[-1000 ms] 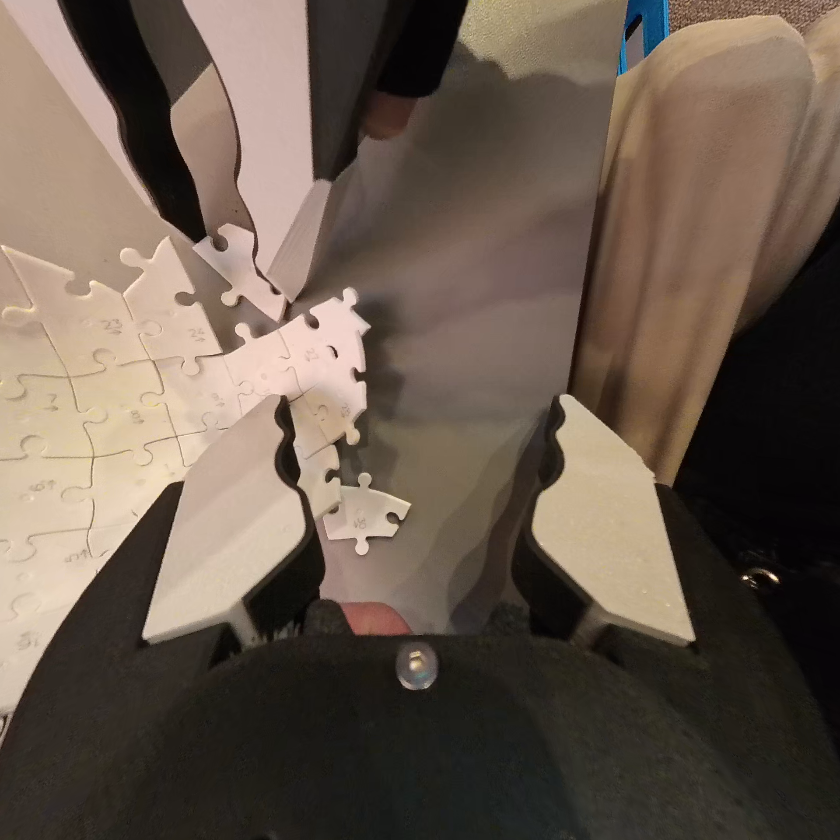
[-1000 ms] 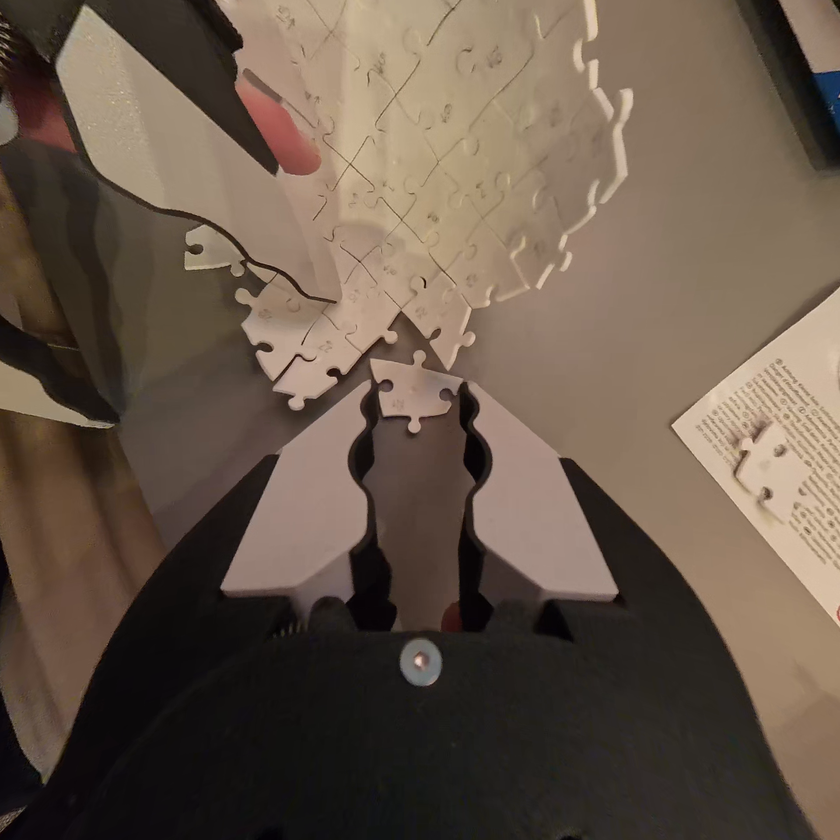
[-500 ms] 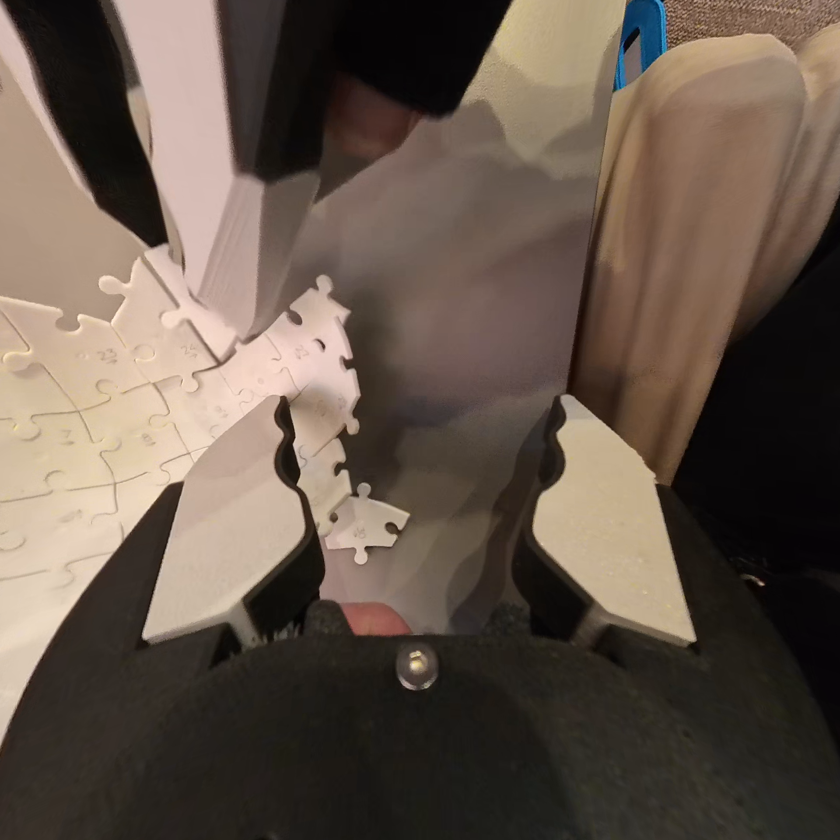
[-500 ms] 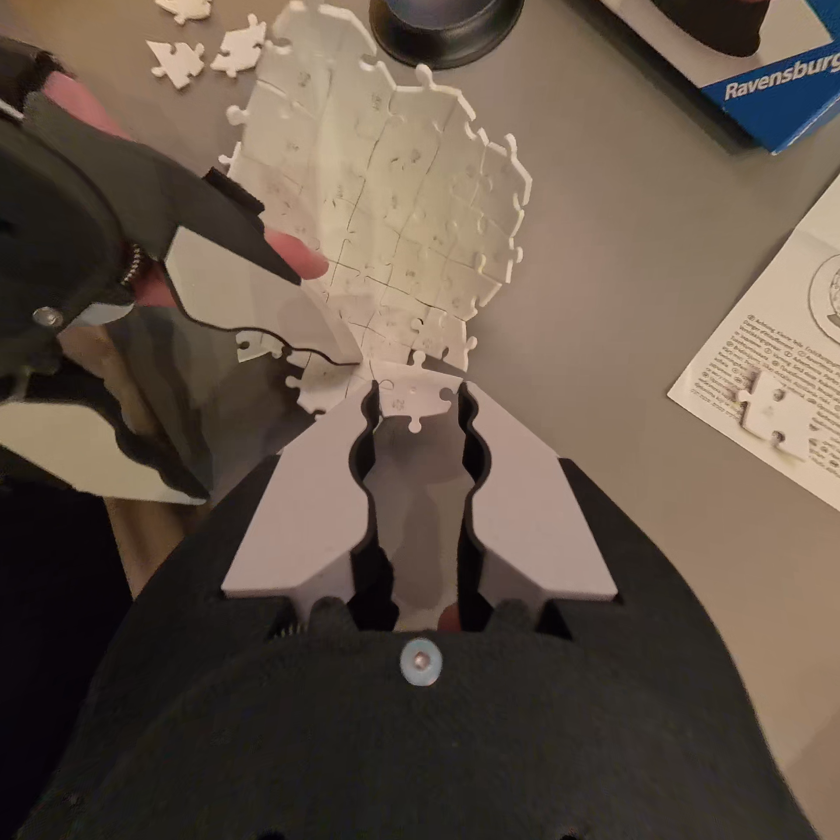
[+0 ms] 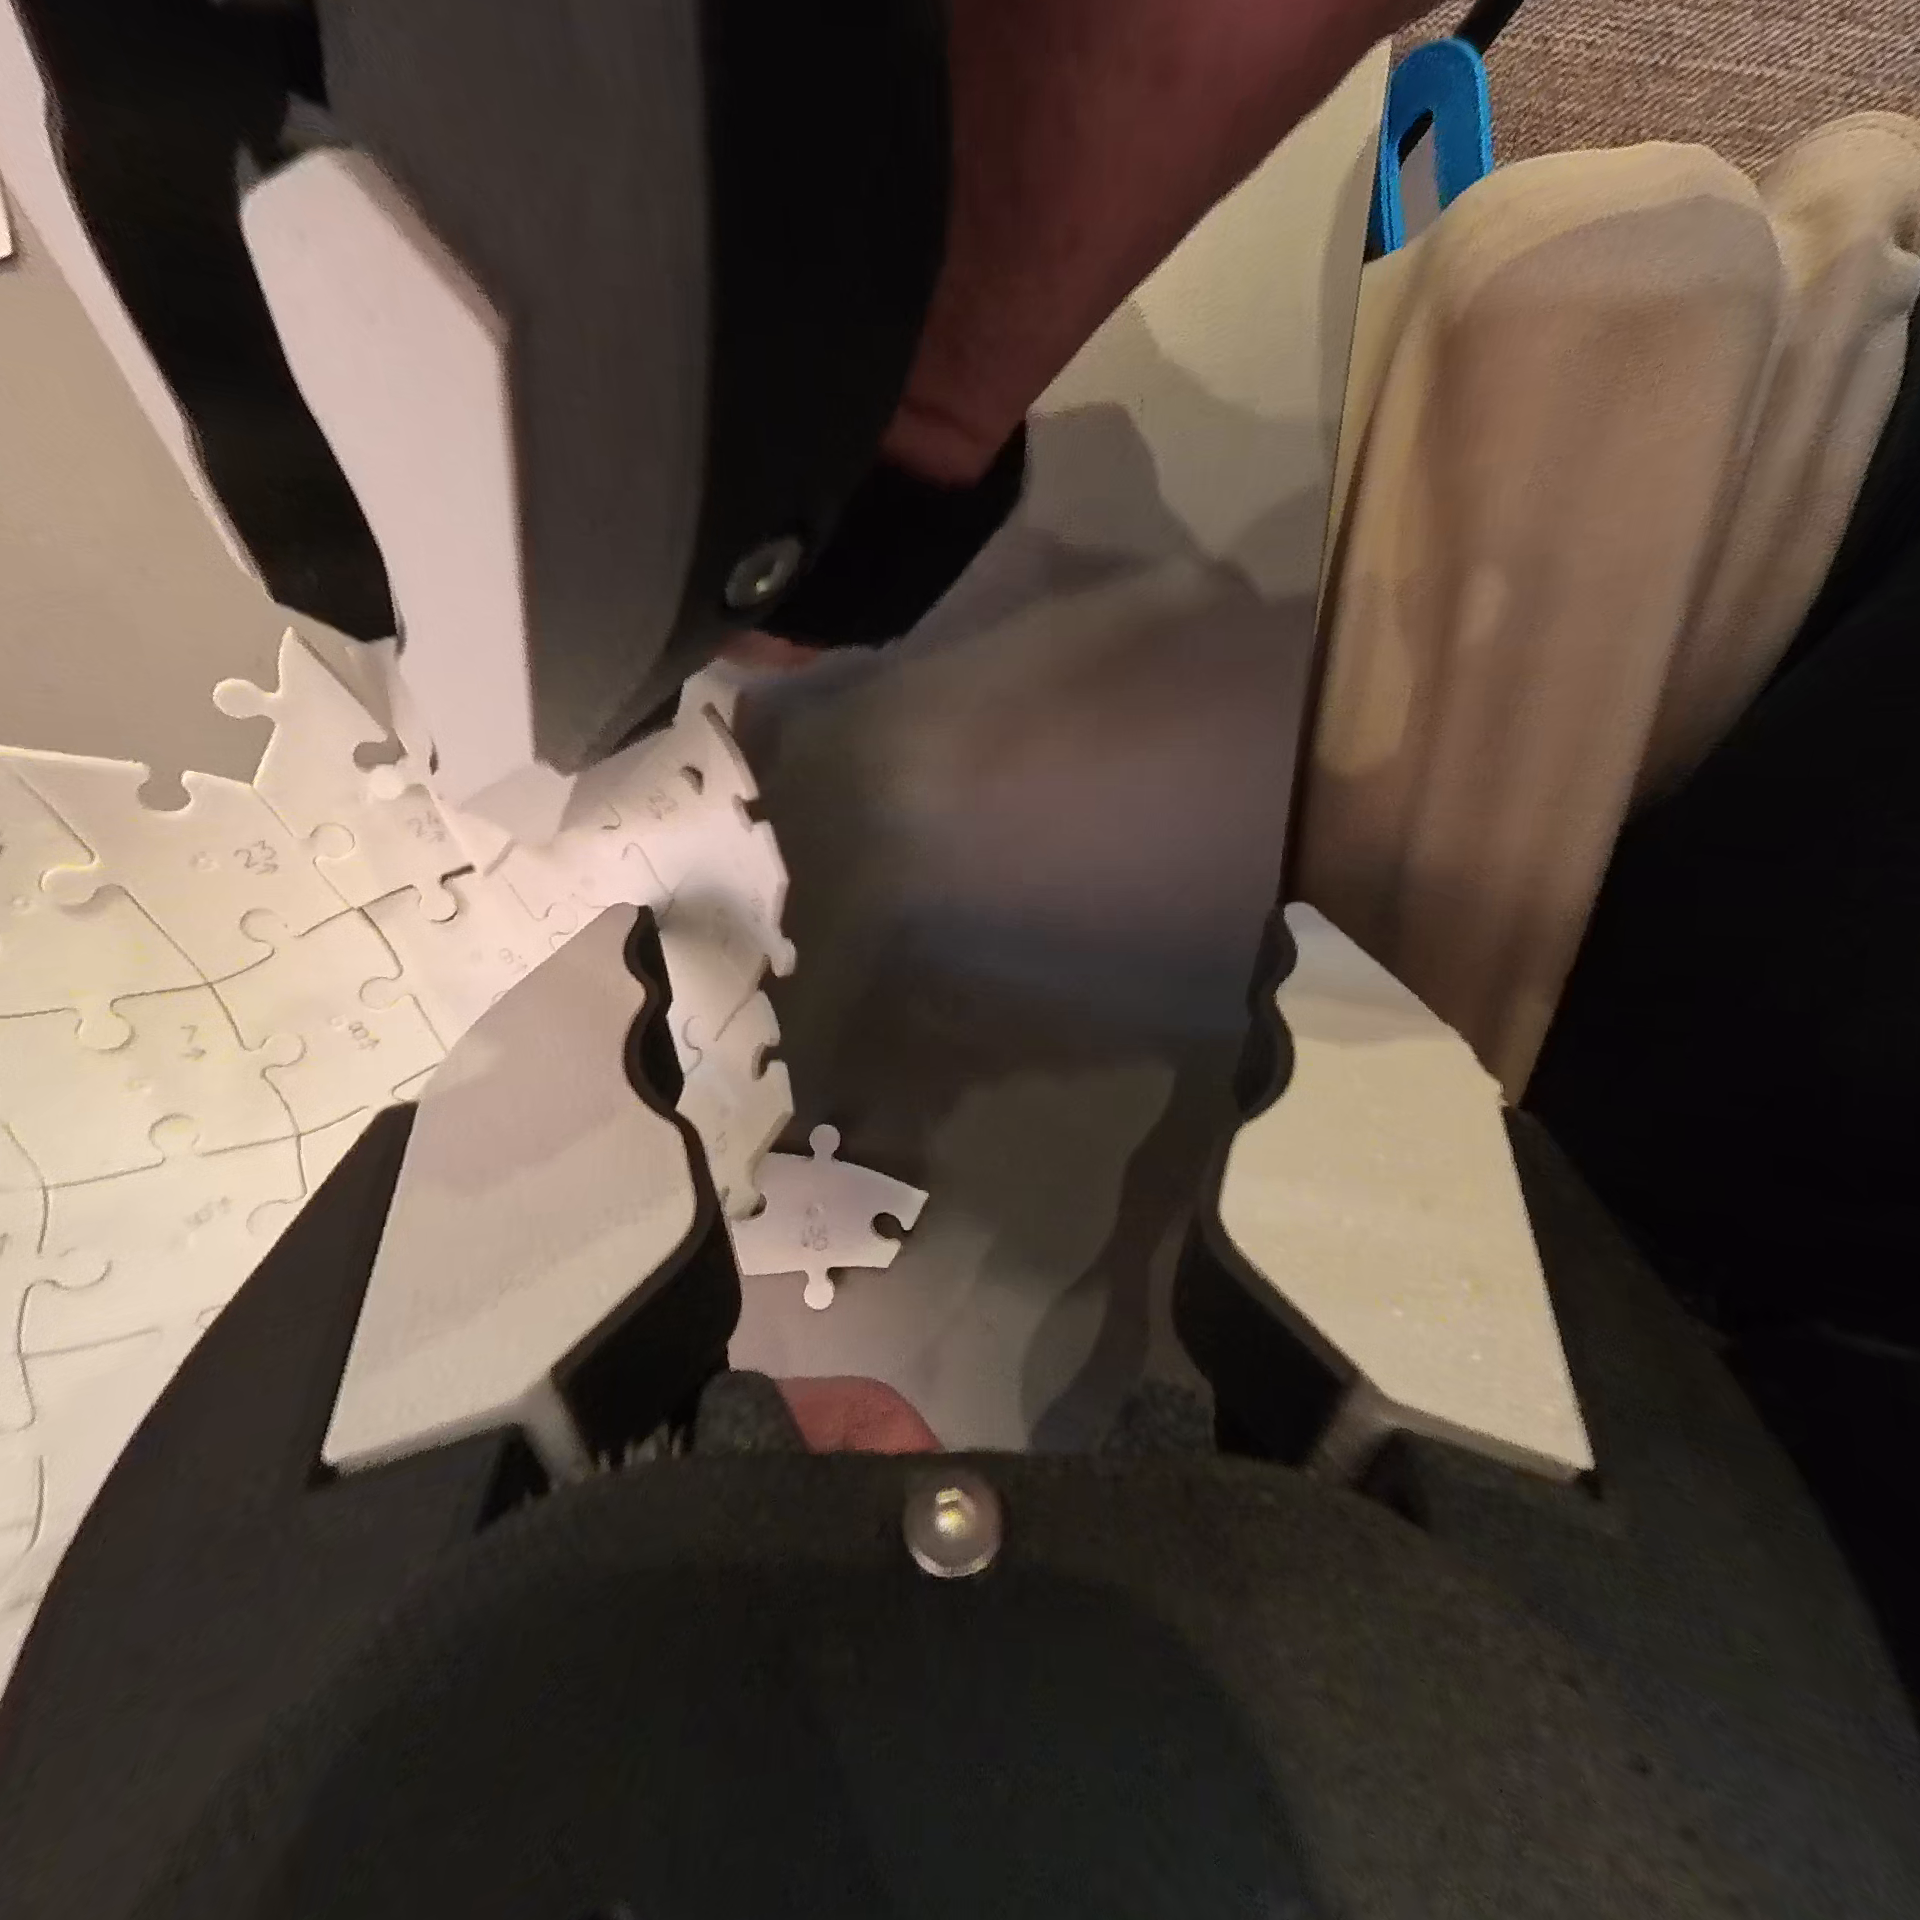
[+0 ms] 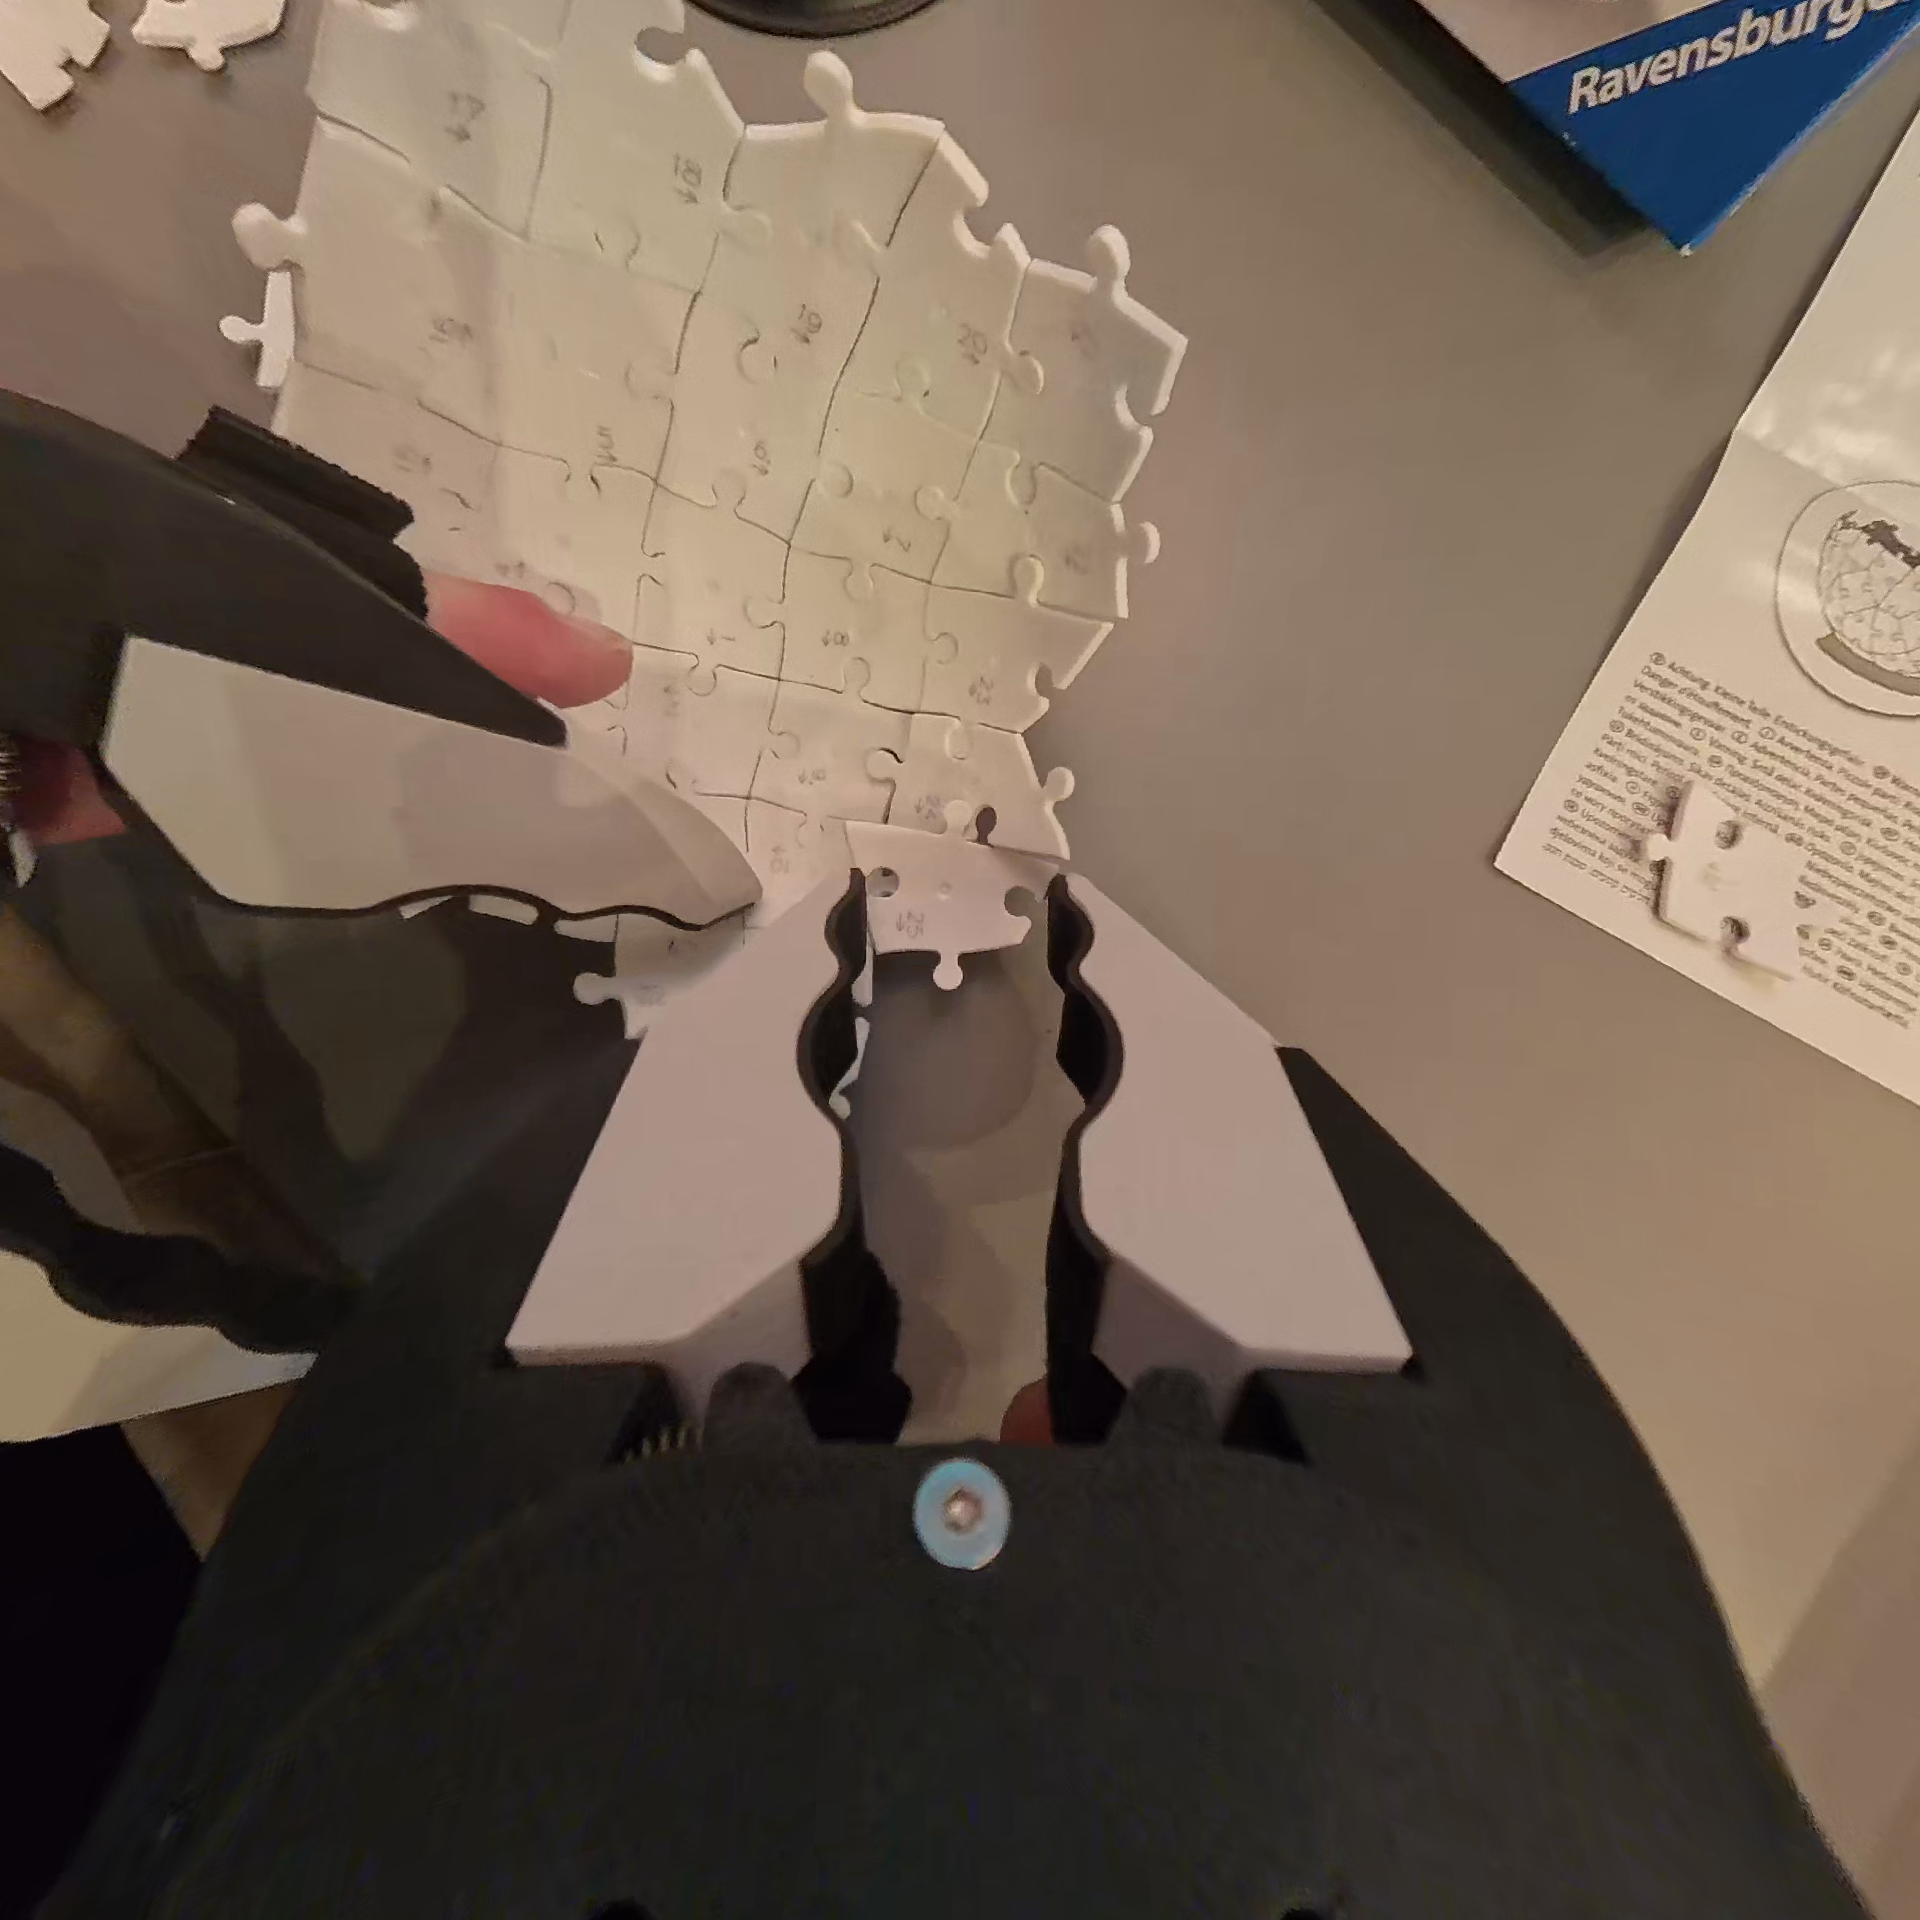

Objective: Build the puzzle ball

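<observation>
A curved sheet of joined white puzzle pieces (image 6: 727,468) lies on the grey table; it also shows at the left of the left wrist view (image 5: 187,987). My right gripper (image 6: 954,894) is shut on a white puzzle piece (image 6: 935,920) and holds it against the sheet's near edge. In the left wrist view the right gripper (image 5: 416,707) comes down from the top onto that edge. My left gripper (image 5: 961,925) is open, one finger resting on the sheet, with a loose piece (image 5: 831,1226) on the table between its fingers. It shows at the left of the right wrist view (image 6: 540,1101).
A blue puzzle box (image 6: 1714,104) lies at the back right. A paper leaflet (image 6: 1766,675) with a piece (image 6: 1714,904) on it is at the right. Loose pieces (image 6: 197,21) lie far left. A beige cloth (image 5: 1507,623) hangs past the table edge.
My right gripper has carried its piece forward until it meets the sheet's near edge. The left gripper has stayed open in the same spot over the loose piece.
</observation>
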